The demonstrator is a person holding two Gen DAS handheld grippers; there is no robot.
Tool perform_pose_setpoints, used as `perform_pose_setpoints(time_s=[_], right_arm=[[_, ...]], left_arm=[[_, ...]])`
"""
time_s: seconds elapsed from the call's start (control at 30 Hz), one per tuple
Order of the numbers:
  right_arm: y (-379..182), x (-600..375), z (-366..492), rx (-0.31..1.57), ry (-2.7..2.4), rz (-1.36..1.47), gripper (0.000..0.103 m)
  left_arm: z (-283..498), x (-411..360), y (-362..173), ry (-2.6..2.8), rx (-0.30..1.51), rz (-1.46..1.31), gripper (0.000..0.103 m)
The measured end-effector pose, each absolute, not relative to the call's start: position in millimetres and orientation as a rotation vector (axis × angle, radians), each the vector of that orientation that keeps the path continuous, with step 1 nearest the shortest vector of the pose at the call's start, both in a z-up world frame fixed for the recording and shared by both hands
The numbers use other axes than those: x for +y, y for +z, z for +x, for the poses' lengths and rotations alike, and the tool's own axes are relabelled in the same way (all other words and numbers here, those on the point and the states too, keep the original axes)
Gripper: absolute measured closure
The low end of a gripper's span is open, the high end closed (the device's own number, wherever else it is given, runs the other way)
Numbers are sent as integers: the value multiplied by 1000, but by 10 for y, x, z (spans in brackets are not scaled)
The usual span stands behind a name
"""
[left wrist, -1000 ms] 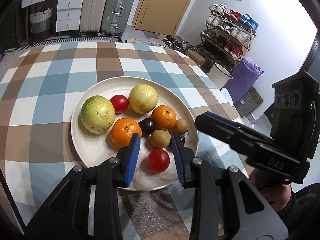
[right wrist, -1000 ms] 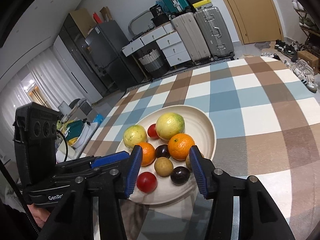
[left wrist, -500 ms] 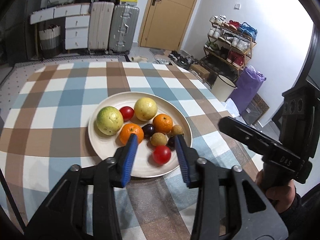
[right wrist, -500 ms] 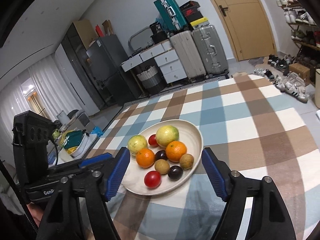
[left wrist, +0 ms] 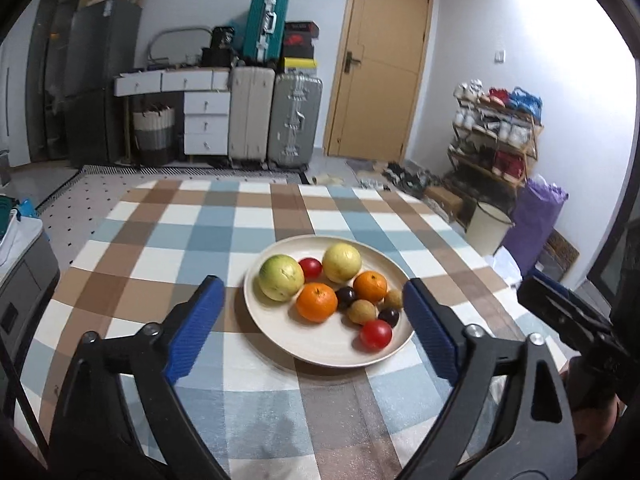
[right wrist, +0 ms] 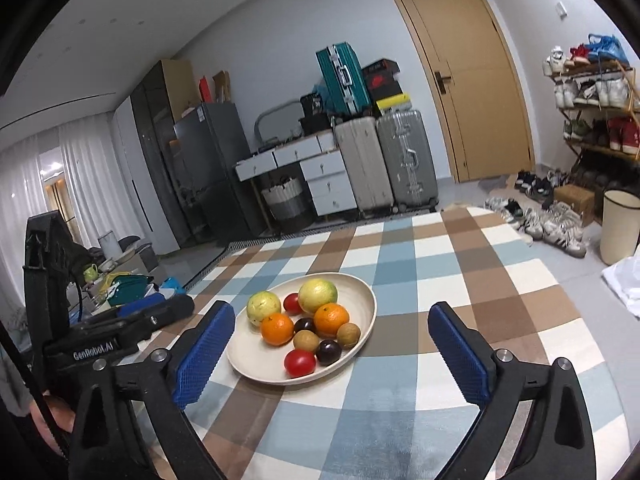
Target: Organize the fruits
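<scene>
A cream plate [left wrist: 320, 350] [right wrist: 362, 322] stands on the checked table and holds the fruits: two yellow-green round fruits [left wrist: 281, 283] [right wrist: 318, 296], two oranges [left wrist: 317, 302] [right wrist: 331, 320], two red tomatoes [left wrist: 376, 334] [right wrist: 299, 362], dark plums [left wrist: 389, 316] [right wrist: 329, 351] and small brown fruits [left wrist: 361, 312] [right wrist: 306, 340]. My left gripper [left wrist: 316, 328] is open and empty, held back above the table's near side. My right gripper [right wrist: 332, 350] is open and empty, also held back from the plate. Each gripper shows at the edge of the other's view.
The table has a blue, brown and white checked cloth [left wrist: 208, 236] [right wrist: 460, 264]. Beyond it stand suitcases [left wrist: 294, 120], white drawers [left wrist: 206, 122], a door [right wrist: 460, 80], a shoe rack [left wrist: 496, 132] and a bin [right wrist: 620, 226]. A low unit [left wrist: 20, 272] stands at the left.
Both grippers have pulled back and up from the plate and opened wide. The fruits on the plate have not moved.
</scene>
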State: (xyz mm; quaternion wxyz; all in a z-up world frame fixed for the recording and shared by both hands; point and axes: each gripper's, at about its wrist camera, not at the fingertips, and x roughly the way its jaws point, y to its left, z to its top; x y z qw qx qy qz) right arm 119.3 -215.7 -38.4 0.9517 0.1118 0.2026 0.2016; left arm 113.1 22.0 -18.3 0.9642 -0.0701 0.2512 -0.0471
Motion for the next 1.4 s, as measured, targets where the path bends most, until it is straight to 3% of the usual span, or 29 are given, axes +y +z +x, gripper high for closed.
perform_pose_setpoints(time_s=[0.03, 0.73, 1.0, 1.4], right_arm=[[-380, -2160, 1167, 407, 411, 225, 3], [-426, -2021, 705, 236, 388, 92, 1], [-493, -1981, 743, 263, 352, 66, 1], [-557, -1790, 782, 310, 360, -34, 0]], left_arm=[[1084, 240, -170, -80, 493, -143, 1], [570, 289, -334, 41, 324, -32, 0], [698, 460, -520, 36, 342, -113, 0], [735, 248, -564, 45, 334, -16, 0]])
